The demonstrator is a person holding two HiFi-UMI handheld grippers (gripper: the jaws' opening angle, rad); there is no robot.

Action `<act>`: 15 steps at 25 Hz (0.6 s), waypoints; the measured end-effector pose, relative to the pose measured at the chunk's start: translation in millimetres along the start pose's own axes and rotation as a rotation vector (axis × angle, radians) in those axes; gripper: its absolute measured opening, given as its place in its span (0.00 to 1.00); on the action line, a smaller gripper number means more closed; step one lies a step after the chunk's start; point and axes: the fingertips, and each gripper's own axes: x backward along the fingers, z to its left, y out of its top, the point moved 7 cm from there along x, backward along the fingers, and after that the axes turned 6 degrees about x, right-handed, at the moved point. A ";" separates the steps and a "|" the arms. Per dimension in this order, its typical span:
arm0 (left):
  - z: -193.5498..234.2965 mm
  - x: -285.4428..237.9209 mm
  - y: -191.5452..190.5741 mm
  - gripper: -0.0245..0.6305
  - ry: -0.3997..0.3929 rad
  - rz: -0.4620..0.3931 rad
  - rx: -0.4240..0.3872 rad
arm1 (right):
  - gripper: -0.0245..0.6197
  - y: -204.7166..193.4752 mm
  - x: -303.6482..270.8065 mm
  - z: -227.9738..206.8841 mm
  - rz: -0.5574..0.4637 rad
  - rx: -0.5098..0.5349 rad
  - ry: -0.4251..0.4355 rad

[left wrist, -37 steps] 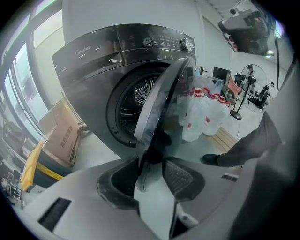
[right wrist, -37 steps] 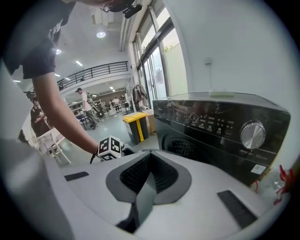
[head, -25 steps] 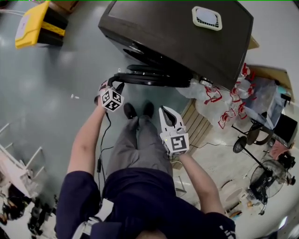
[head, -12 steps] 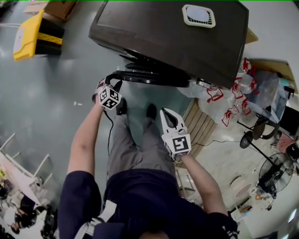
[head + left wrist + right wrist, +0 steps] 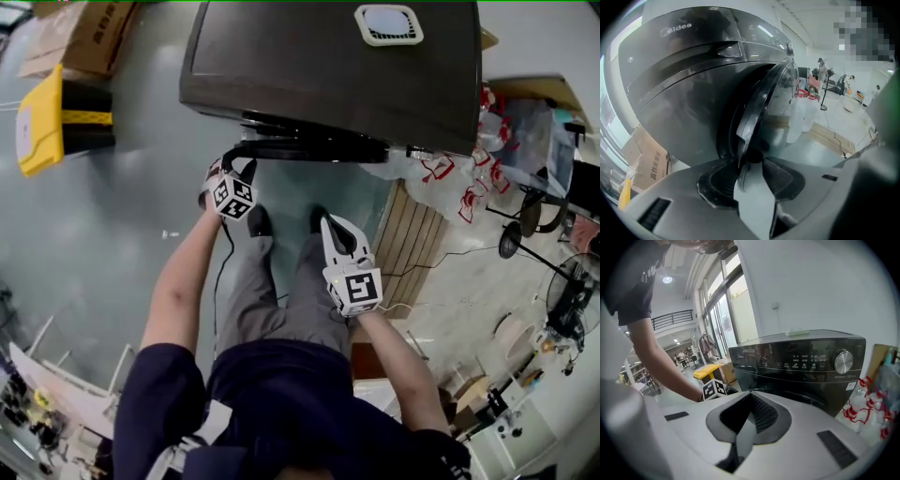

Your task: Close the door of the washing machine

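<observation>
Pinching the thin edge of the washing machine door [image 5: 757, 108] with the left gripper [image 5: 749, 161], one pad on each side. Holding it partly open, out from the front of the black washing machine [image 5: 328, 66]. Squeezed shut on nothing with the right gripper [image 5: 749, 397], well back from the door, above the person's legs [image 5: 281, 281]. From above, only a dark sliver of door to see. No view into the hole behind it.

The left claw [image 5: 749, 169] is closed on the rim of the door [image 5: 757, 105], which stands ajar from the dark washing machine [image 5: 684, 75]. A cardboard box [image 5: 647, 161] sits lower left.
</observation>
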 end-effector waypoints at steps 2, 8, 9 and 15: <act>4.8 -1.7 2.9 0.30 -0.006 -0.008 -0.004 | 0.07 4.3 -1.9 8.7 -0.011 -0.010 -0.027; 18.1 -7.6 9.2 0.30 0.022 -0.047 0.026 | 0.07 5.1 -7.1 22.2 -0.029 -0.065 -0.083; 19.0 -8.3 11.1 0.30 0.031 -0.050 0.030 | 0.07 3.8 -6.8 23.6 -0.028 -0.072 -0.085; 18.5 -11.2 15.1 0.31 0.099 -0.061 0.075 | 0.07 -3.5 -3.0 17.1 -0.025 -0.095 -0.088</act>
